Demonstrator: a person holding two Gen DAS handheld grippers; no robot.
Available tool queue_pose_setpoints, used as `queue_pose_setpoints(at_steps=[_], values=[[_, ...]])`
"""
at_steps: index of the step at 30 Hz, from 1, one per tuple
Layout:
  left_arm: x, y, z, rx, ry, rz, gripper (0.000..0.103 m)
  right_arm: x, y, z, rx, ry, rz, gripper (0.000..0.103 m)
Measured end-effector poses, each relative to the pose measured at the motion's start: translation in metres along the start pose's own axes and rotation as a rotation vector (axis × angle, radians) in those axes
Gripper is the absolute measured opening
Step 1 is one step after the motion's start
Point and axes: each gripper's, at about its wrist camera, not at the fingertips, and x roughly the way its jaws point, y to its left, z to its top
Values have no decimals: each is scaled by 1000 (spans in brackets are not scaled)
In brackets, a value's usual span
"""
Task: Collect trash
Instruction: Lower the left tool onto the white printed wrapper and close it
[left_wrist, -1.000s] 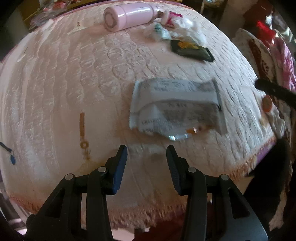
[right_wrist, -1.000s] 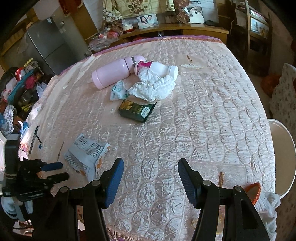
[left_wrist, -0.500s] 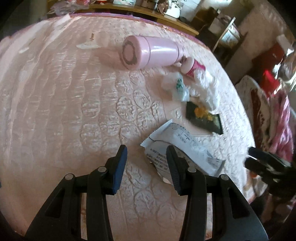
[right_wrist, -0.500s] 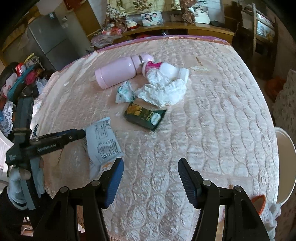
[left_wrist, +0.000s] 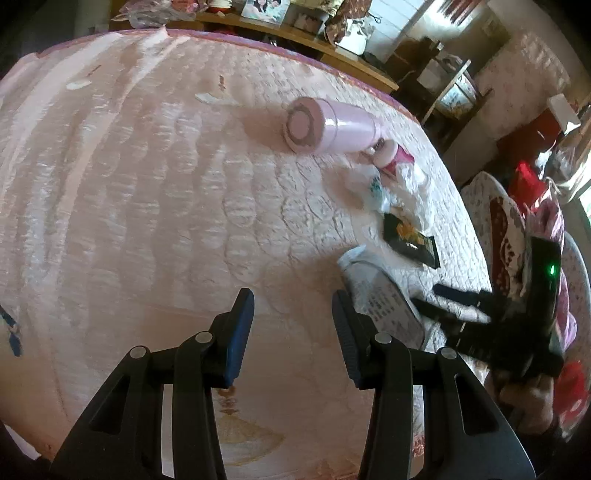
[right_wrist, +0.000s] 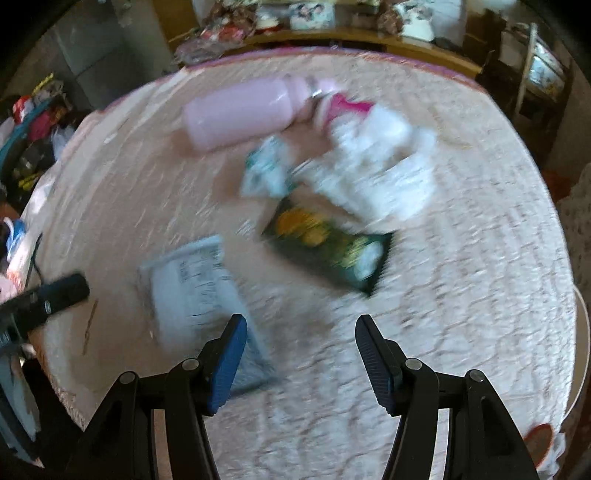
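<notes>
Pink quilted cloth (left_wrist: 147, 192) covers the table under both our tools. Our left gripper (left_wrist: 293, 325) gapes with nothing between its fingers; the grey wrapper (left_wrist: 384, 299) lies just right of its right finger, the dark packet (left_wrist: 410, 240) beyond, then white tissue (left_wrist: 410, 192) and a pink flask (left_wrist: 332, 125). Our right gripper (right_wrist: 299, 350) is spread too, the wrapper (right_wrist: 195, 288) ahead-left, touching its left finger. Cluttered shelves ring the room. Only the left view is sharp; the right is blurred.
</notes>
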Motion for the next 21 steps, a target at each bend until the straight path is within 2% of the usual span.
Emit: queue_pose_setpoints(at_steps=[5, 7, 10, 13, 15, 17, 21], values=[[-5, 3, 2, -12, -3, -9, 42, -3, 33, -8, -83, 9, 65, 59], [-8, 2, 2, -9, -7, -17, 42, -9, 35, -10, -100, -7, 58, 59], [-8, -4, 1, -9, -8, -44, 52, -19, 18, -12, -74, -29, 45, 59], [-3, -13, 2, -5, 6, -75, 53, -26, -7, -12, -11, -46, 42, 60], [2, -21, 2, 4, 18, -86, 54, -29, -18, -12, 24, -53, 41, 65], [8, -32, -1, 22, 31, -94, 54, -33, -27, -13, 47, -62, 49, 66], [24, -51, -7, 62, 55, -62, 55, -38, -44, -11, 70, -91, 47, 66]])
